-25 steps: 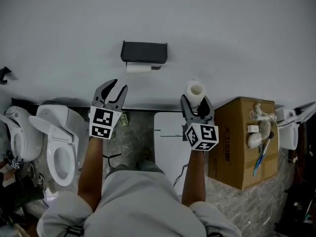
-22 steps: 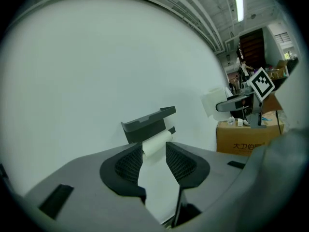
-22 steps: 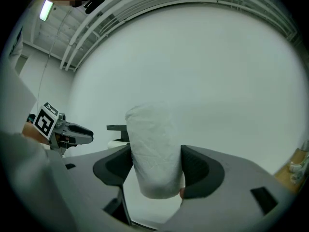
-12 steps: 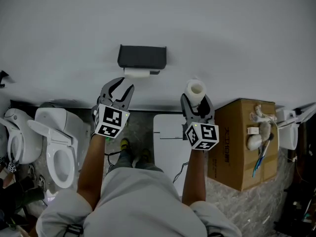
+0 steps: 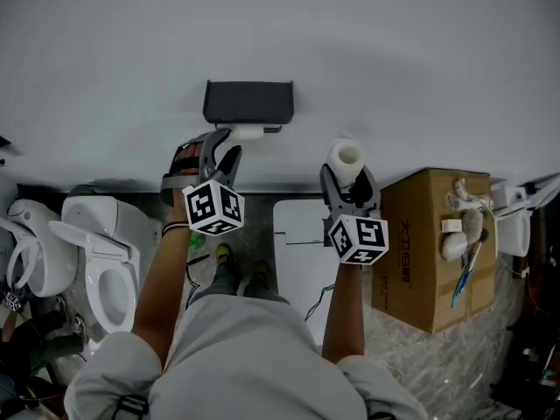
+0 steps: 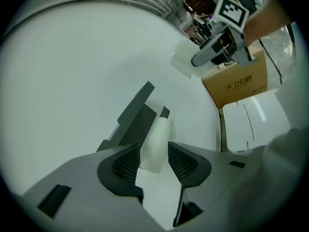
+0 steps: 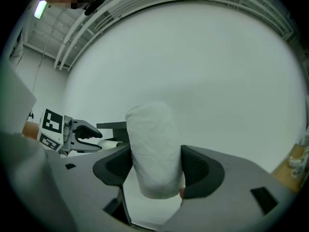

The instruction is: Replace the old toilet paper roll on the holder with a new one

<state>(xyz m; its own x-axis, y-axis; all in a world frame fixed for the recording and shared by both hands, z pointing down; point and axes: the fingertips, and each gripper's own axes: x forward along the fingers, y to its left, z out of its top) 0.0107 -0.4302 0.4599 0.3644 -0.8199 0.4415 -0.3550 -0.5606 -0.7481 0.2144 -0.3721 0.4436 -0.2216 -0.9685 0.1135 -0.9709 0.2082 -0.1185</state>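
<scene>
Toilet paper down to its last turns, the thin white old roll (image 5: 248, 133) sits under the dark grey box-shaped holder (image 5: 248, 101) on the white wall (image 5: 420, 68). The left gripper (image 5: 224, 145) is up at the roll's left end. Its jaws have just been spreading wider, and the roll shows between the pads with neither visibly pressing it. Off to the holder's lower right, the right gripper (image 5: 348, 182) clamps the plump white new roll (image 5: 346, 158) upright.
</scene>
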